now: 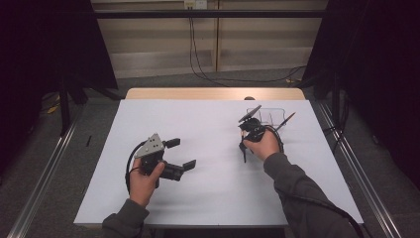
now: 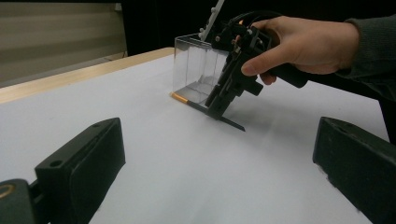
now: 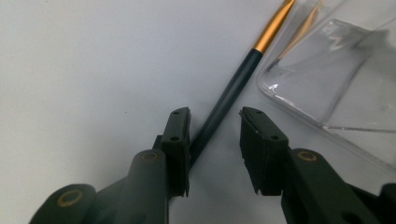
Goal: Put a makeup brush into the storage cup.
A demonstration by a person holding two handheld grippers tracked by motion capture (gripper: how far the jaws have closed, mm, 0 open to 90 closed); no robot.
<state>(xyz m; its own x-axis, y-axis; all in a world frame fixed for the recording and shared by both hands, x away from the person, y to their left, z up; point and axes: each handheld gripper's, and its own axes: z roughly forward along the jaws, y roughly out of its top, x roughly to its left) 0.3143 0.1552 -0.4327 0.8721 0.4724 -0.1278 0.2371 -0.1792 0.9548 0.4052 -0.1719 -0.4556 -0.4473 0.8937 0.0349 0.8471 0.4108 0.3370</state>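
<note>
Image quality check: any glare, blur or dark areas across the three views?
High view: dim, black at both sides, white table evenly lit. Left gripper view: near jaws soft, clear box sharp. Right gripper view: reflections on the box; pen sharp.

A white-topped table [image 1: 198, 188] carries a clear box [image 1: 272, 115] and a dark pen [image 3: 233, 91].

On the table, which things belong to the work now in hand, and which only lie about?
In the work:
- dark pen, between right gripper jaws
- clear box beside it

Lying about:
- left gripper, open, apart
- floor cables
</note>
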